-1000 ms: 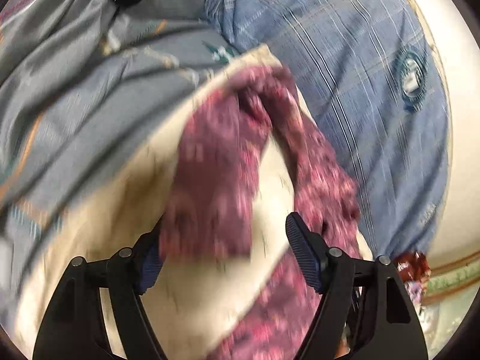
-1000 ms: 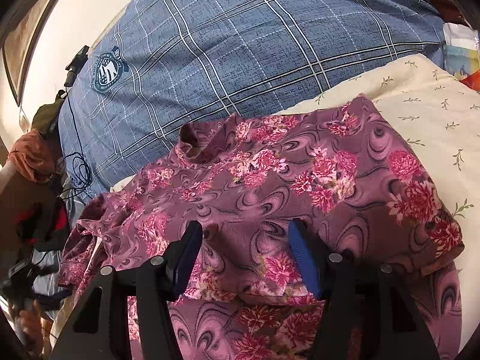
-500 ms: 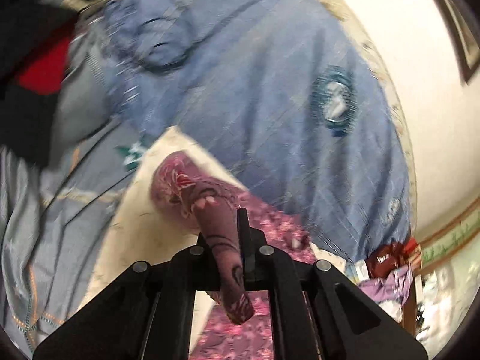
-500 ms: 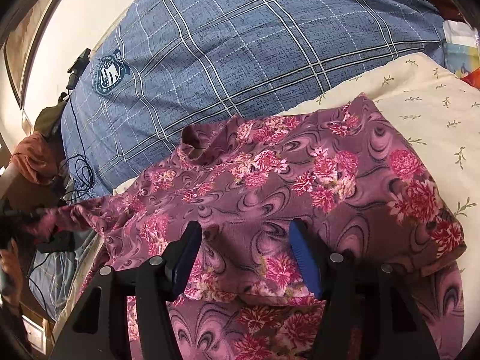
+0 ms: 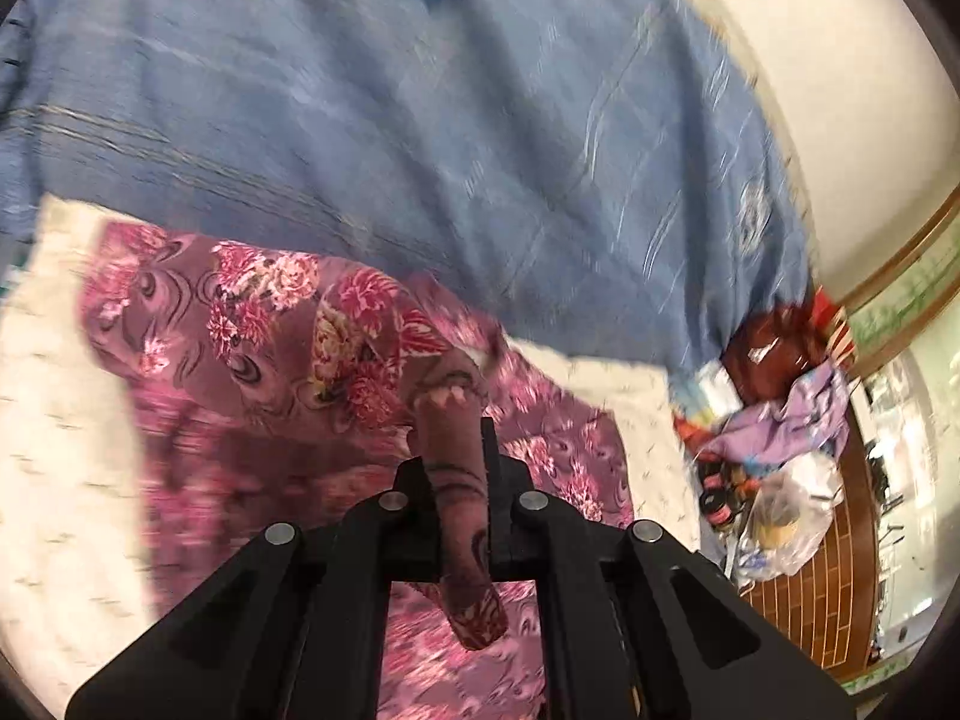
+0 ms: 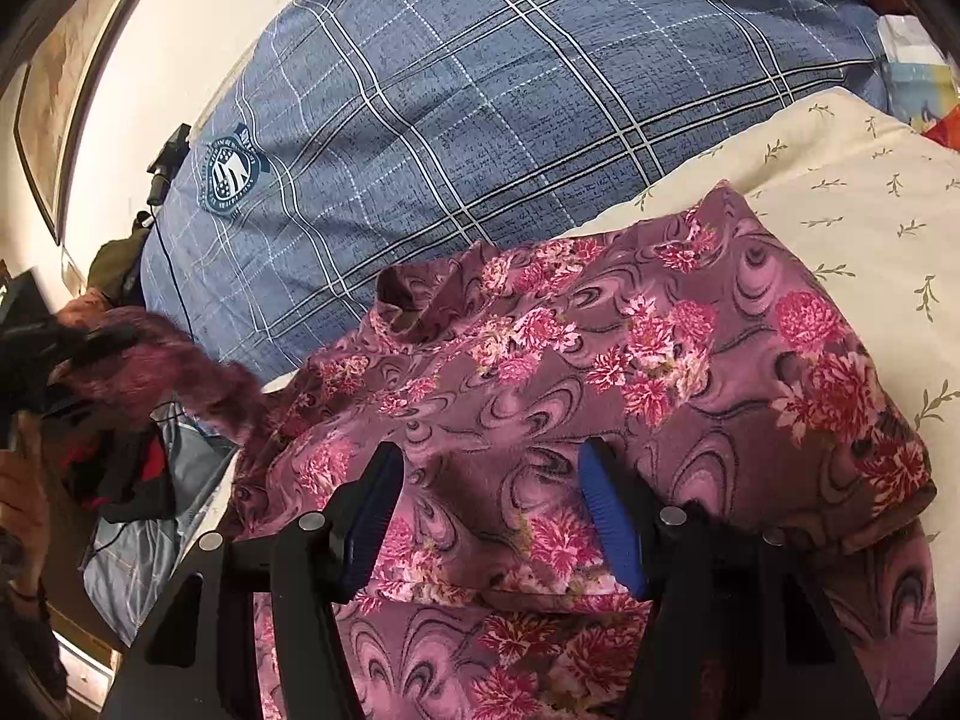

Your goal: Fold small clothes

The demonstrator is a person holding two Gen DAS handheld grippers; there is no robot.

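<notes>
Soft swirl-and-flower-printed garment point(image 6: 630, 360), seemingly crumpled

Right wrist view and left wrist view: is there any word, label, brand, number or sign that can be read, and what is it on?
Nothing can be read.
Crest badge on the blue plaid cover: has ring lettering, too small to read; in the left wrist view it is blurred.
Floral garment: pattern only, no text.
Cream sheet: leaf sprigs only.
Bags and packets at the bed's edge: too blurred to tell.

The right claw point(image 6: 491, 516) hangs agape over the floral garment point(image 6: 630, 360) on the cream sheet point(image 6: 840, 180).
</notes>
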